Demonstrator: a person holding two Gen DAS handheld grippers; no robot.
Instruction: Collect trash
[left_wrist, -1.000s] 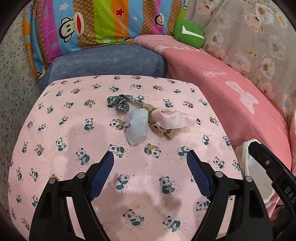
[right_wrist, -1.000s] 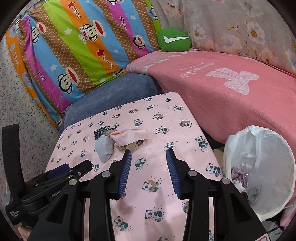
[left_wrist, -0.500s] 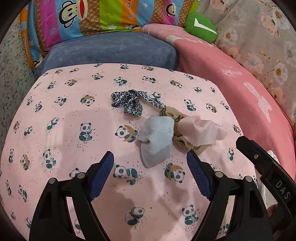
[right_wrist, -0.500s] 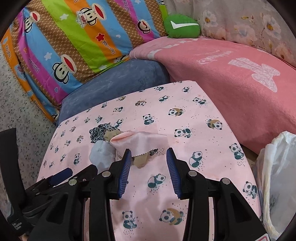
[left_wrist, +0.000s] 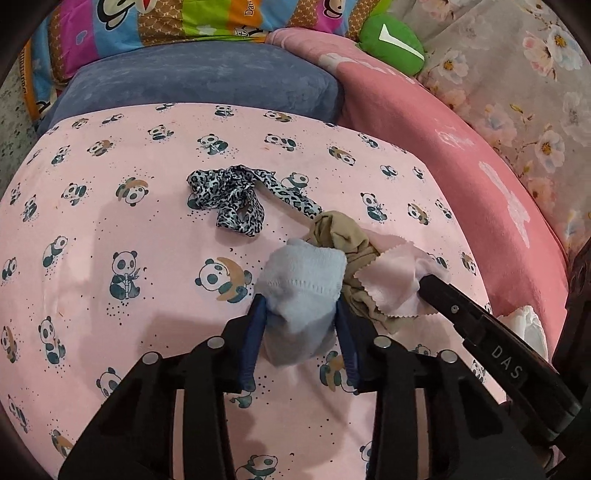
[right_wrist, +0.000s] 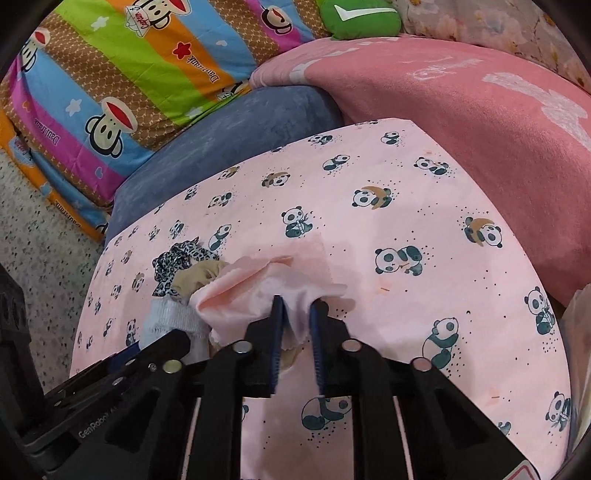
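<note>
A small heap of rags lies on the pink panda-print cover (left_wrist: 110, 221). My left gripper (left_wrist: 300, 306) is closing, and its blue pads squeeze a pale blue sock (left_wrist: 303, 273) between them. My right gripper (right_wrist: 298, 304) is also closing, its pads pinching a pink pinked-edge cloth (right_wrist: 251, 291). That cloth (left_wrist: 391, 284) rests partly on a tan stocking (left_wrist: 340, 232). A leopard-print strip (left_wrist: 232, 195) lies loose just behind the heap. In the right wrist view the sock (right_wrist: 173, 317) shows at lower left, beside the tan stocking (right_wrist: 199, 277) and the leopard strip (right_wrist: 177, 258).
A blue cushion (left_wrist: 199, 81) and a striped monkey-print pillow (right_wrist: 129, 74) lie behind the cover. A pink blanket (left_wrist: 480, 177) and a green pillow (left_wrist: 391, 40) are at the right. A white bin bag's edge (left_wrist: 524, 325) shows at lower right. Speckled floor (right_wrist: 37, 229) is at the left.
Both grippers came forward and down onto the heap. The left jaws narrowed around the pale blue sock. The right jaws narrowed on the pink cloth.
</note>
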